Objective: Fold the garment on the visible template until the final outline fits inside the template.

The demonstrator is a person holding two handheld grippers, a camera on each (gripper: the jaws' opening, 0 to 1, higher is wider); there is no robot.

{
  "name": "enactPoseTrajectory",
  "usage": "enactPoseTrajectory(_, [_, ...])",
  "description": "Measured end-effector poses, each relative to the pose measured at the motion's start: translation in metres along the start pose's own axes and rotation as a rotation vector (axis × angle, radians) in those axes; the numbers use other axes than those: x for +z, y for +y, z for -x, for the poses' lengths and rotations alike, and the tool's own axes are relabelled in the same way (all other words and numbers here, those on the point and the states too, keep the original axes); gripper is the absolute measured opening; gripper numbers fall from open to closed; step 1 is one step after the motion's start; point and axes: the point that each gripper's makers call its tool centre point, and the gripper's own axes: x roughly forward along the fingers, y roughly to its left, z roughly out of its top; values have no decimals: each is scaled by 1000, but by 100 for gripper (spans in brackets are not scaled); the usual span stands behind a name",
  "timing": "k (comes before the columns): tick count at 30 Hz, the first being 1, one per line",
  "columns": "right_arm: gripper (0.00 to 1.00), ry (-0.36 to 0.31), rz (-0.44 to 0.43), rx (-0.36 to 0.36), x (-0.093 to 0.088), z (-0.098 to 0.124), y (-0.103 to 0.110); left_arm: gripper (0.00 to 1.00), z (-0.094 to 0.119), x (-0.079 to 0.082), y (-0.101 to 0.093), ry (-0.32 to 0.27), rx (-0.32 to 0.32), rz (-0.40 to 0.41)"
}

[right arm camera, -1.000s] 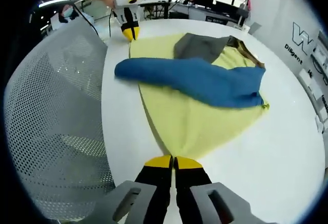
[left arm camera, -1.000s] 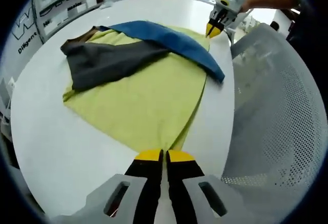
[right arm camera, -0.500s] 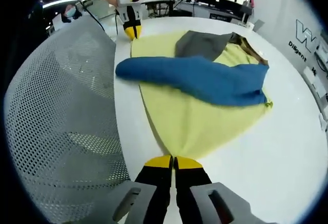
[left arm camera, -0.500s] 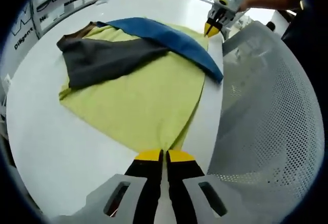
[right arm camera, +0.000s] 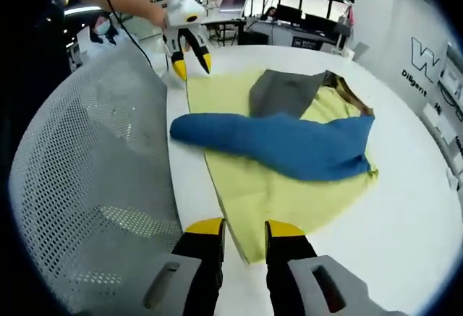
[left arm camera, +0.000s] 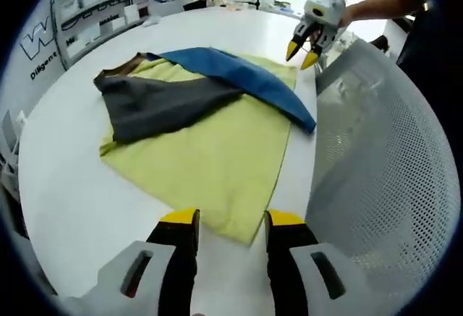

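Garment (left arm camera: 210, 150) hem corners lie between both gaping grippers (left arm camera: 231, 218) (right arm camera: 244, 225); nothing held.

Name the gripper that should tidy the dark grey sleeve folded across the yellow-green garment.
Left, probably. The dark grey sleeve lies just beyond the open left gripper, with bare yellow-green garment between. The right gripper would have to reach across the blue sleeve.
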Motion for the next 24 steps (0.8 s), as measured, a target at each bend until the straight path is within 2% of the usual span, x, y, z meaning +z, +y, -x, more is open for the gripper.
enactPoseTrajectory(6, [17,-82,38,41,42,-10,24,34,3,2,4,-22,24,21])
enactPoseTrajectory(10, [18,-108,56,71,59,-20,37,34,6,4,8,-40,41,36])
enactPoseTrajectory(16, [19,-119,83,121,76,-38,57,37,12,11,17,-77,79,55])
enactPoseTrajectory(24, [21,-142,94,149,93,-54,73,52,17,14,26,-120,133,63])
